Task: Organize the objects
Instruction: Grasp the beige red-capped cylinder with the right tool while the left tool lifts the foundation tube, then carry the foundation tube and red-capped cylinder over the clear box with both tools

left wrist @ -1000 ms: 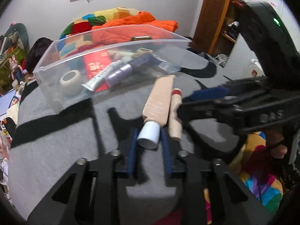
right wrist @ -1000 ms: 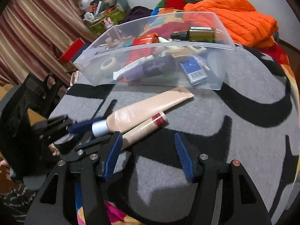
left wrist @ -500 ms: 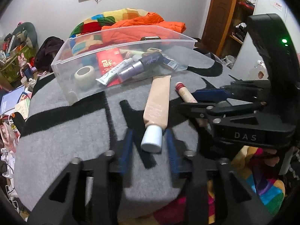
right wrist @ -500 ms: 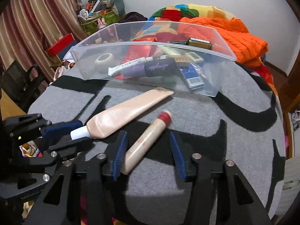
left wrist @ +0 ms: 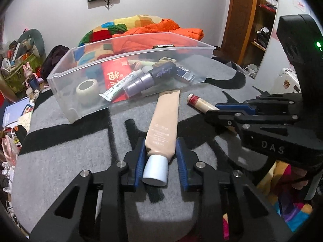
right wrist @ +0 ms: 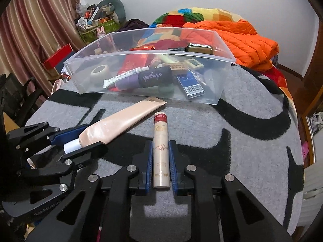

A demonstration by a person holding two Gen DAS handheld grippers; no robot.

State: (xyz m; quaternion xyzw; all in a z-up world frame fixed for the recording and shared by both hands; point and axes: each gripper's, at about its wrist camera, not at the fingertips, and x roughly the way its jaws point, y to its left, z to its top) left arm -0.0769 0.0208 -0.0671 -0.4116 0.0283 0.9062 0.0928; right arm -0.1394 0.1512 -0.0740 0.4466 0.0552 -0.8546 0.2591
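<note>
Where tubes (left wrist: 164, 121) lie, bin (left wrist: 84, 109) beyond

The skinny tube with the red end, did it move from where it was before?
Yes. The skinny tube has swung away from the peach tube it lay against, and the right gripper's fingers now squeeze it, red end toward the clear bin.

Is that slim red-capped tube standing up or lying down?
Lying down. The slim tube lies flat on the grey blanket, between the right gripper fingers.

A bin (right wrist: 212, 96) sat at the back of a blanket (right wrist: 242, 151). Before it lay two tubes side by side: the larger tube (right wrist: 121, 121) left, the slimmer tube (right wrist: 160, 147) right.
</note>
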